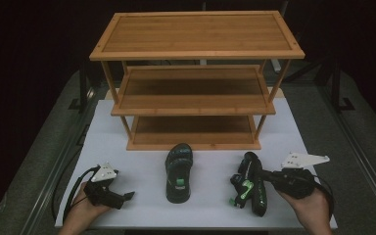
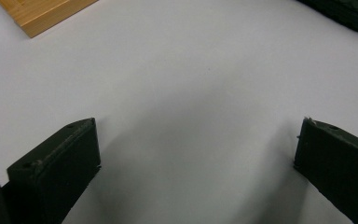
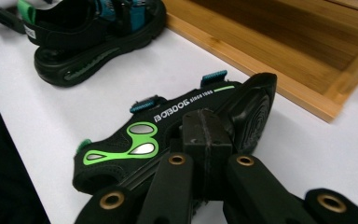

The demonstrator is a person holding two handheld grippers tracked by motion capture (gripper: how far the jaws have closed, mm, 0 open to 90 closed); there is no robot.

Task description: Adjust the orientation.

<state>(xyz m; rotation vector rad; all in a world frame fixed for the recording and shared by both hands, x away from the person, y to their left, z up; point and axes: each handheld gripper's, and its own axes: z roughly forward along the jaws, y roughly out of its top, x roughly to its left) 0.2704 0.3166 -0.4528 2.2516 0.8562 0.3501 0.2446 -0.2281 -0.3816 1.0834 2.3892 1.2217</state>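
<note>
**Right gripper clamps a sandal's sole at the table's near edge**

The right gripper (image 1: 262, 177) has its jaws pressed together on the sole of a black sandal (image 1: 251, 185) with bright green patches — in the right gripper view the pads meet flat over the sole's edge, and the sandal (image 3: 168, 135) is tipped on its side, tread facing the rack. It lies at the right of the white table (image 1: 205, 205), near the front edge, with the person's right hand (image 1: 308, 205) behind the gripper.

The second sandal (image 1: 178, 172) (same make, teal straps) stands upright on its sole at the middle of the table, toe pointing at the wooden shoe rack (image 1: 196, 78) — just in front of the lowest shelf, apart from it.

The left gripper (image 1: 122, 197) rests at the table's left in the left hand (image 1: 85, 208). Its jaws stand wide apart over bare white surface, with nothing between them; a corner of the rack (image 2: 42, 14) shows at the top left of its view.
</note>
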